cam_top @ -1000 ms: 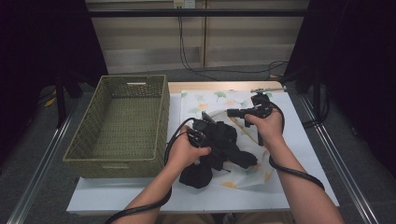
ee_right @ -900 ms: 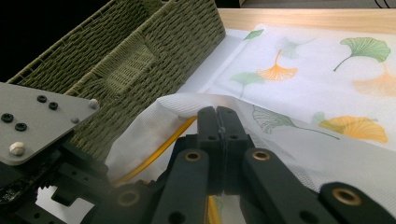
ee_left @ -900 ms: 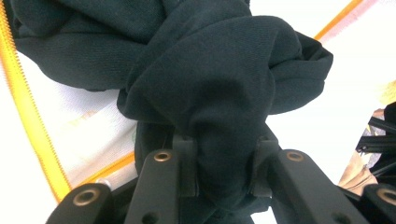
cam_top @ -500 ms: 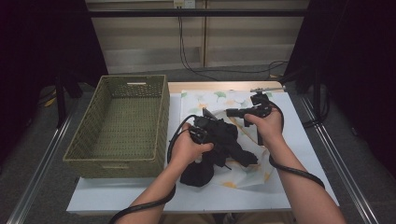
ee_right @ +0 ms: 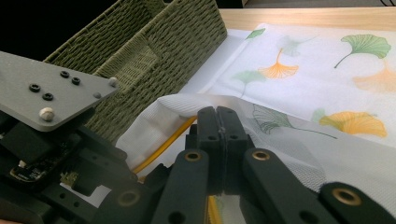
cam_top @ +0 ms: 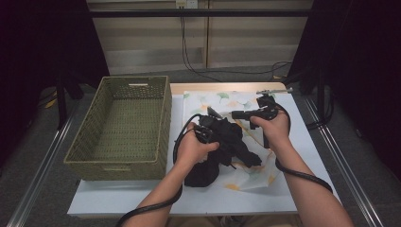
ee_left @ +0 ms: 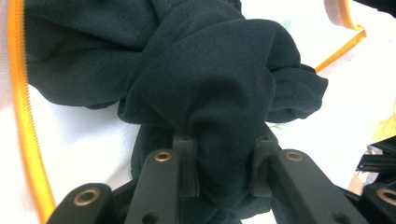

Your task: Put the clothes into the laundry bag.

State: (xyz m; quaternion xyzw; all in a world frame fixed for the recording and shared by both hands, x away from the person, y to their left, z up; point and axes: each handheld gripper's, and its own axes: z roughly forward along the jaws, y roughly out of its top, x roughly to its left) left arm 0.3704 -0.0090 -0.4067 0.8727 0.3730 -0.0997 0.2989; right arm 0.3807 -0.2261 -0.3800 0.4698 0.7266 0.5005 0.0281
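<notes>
Holding a bunched black garment (cam_top: 227, 146) in my left tool (cam_top: 208, 128), clamped on a fold; its long axis runs diagonally over the leaf-print mesh bag (cam_top: 246, 101) on the white surface (cam_top: 302, 142). My right tool (cam_top: 239, 114) pinches the bag's edge. No readable labels; my hands hide some garment.

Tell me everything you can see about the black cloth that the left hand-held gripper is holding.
The black, soft knit-looking cloth is crumpled and bunched into thick folds, not spread flat. The left hand-held gripper pinches one bunch between its jaws. In the high view the cloth lies at the middle of the table, on and partly inside the white mesh bag with printed leaves and an orange zipper, to the right of the green woven basket. Its lower end hangs toward the table's near edge.
</notes>
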